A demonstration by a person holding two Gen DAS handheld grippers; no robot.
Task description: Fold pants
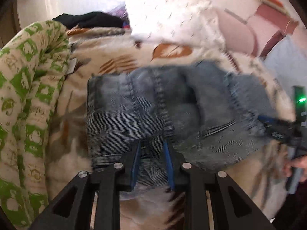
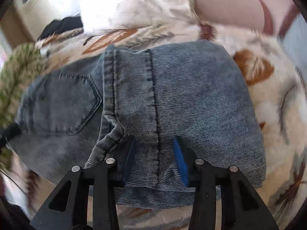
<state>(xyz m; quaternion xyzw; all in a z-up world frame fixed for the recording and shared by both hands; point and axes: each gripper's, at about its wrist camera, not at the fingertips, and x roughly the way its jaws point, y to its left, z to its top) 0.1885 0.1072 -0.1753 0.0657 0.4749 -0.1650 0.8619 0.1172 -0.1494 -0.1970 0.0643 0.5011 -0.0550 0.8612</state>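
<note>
Grey-blue denim pants (image 1: 172, 111) lie folded in layers on a cream blanket with brown feather print (image 1: 122, 57). My left gripper (image 1: 153, 145) has its blue pads around a seam fold at the near edge of the pants, jaws narrowly apart with cloth between them. My right gripper (image 2: 154, 143) is over the folded leg of the pants (image 2: 182, 95), jaws apart with a seam running between the pads. A back pocket (image 2: 65, 103) shows to its left. The right gripper also shows in the left wrist view (image 1: 284, 132) at the pants' right edge.
A green-and-cream patterned quilt (image 1: 28, 95) is bunched at the left. Dark clothes (image 1: 90, 20) lie at the far side. A pink pillow (image 1: 238, 36) sits at the back right. A white patterned cover (image 2: 134, 5) lies beyond the pants.
</note>
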